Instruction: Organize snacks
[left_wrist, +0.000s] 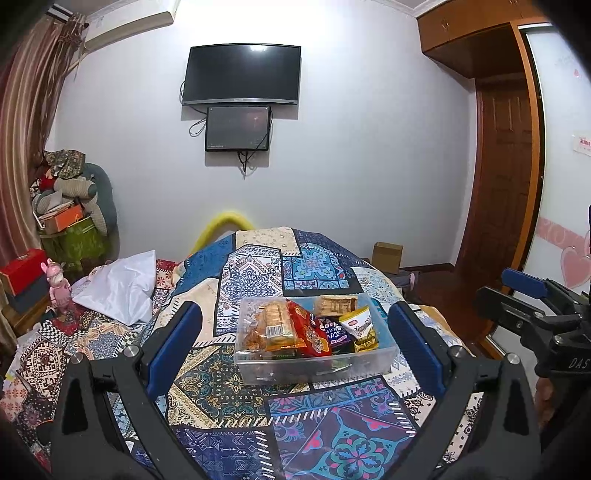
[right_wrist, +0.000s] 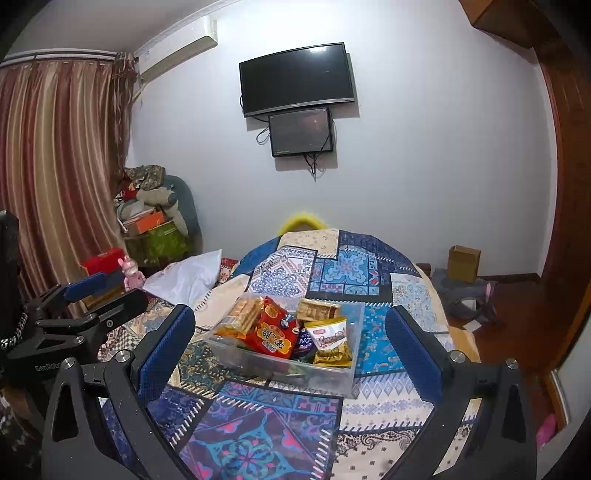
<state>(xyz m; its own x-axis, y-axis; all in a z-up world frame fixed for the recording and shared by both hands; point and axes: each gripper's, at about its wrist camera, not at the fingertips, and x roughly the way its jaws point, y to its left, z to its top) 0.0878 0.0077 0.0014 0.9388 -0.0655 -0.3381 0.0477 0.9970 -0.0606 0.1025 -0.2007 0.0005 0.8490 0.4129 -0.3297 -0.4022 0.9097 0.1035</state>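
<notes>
A clear plastic box (left_wrist: 258, 369) (right_wrist: 343, 380) sits on the patterned blue cloth (left_wrist: 317, 435) (right_wrist: 258, 424). Inside it lie a red snack bag (left_wrist: 310, 328) (right_wrist: 271, 330), an orange cracker pack (left_wrist: 275, 321) (right_wrist: 242, 315), a white and gold packet (left_wrist: 360, 326) (right_wrist: 330, 339) and a brown wafer pack (left_wrist: 334, 305) (right_wrist: 317, 309). My left gripper (left_wrist: 295, 339) hangs open just short of the box, nothing between its blue pads (left_wrist: 173, 343). My right gripper (right_wrist: 291, 347) is open too, pads (right_wrist: 413, 354) wide apart, and holds nothing. Each gripper appears at the other view's edge.
A white pillow (left_wrist: 118, 291) (right_wrist: 184, 277) and a pink figurine (left_wrist: 59, 288) (right_wrist: 131, 273) lie left of the cloth. Boxes and cushions are piled in the left corner (left_wrist: 70, 214). A cardboard box (left_wrist: 386, 256) (right_wrist: 463, 264) stands on the wooden floor at right.
</notes>
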